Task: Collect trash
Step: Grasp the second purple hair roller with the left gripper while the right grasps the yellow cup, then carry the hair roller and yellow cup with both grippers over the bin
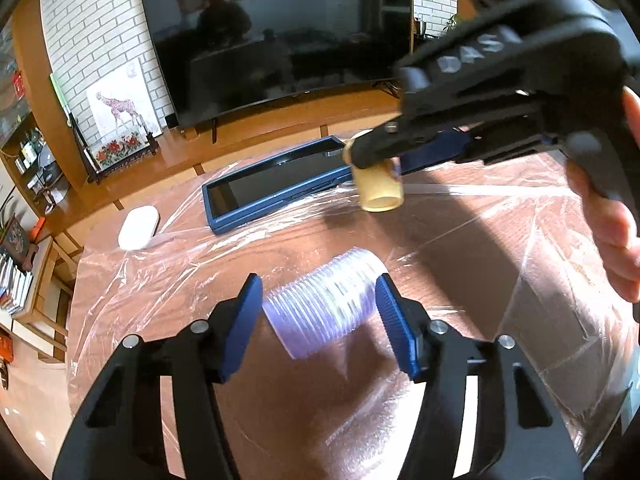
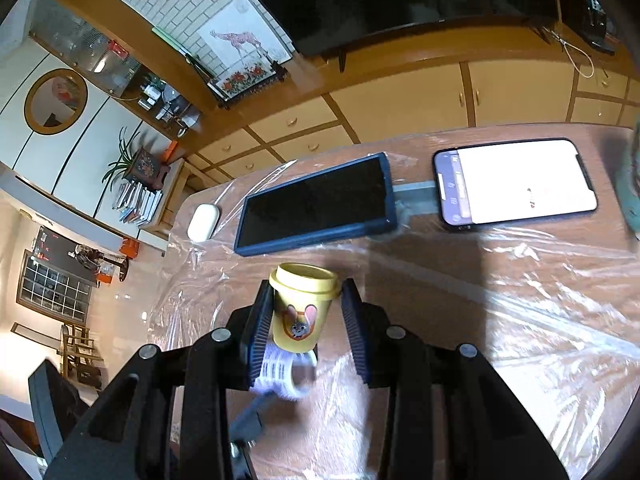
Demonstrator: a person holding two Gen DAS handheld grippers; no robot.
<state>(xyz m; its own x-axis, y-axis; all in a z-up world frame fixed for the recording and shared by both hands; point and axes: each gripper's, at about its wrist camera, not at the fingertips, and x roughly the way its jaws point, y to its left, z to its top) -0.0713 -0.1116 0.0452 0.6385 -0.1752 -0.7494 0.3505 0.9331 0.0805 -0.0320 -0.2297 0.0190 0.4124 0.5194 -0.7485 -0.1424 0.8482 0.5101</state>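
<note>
A clear ribbed plastic cup lies tilted between the pads of my left gripper, which is shut on it above the plastic-covered table. My right gripper is shut on a small yellow cup with a cartoon rabbit sticker and holds it in the air. In the left wrist view the yellow cup hangs from the right gripper beyond the clear cup. In the right wrist view the clear cup shows just below the yellow cup.
A dark tablet in a blue case, a lit phone and a white oval case lie at the table's far side. A TV and wooden cabinets stand behind.
</note>
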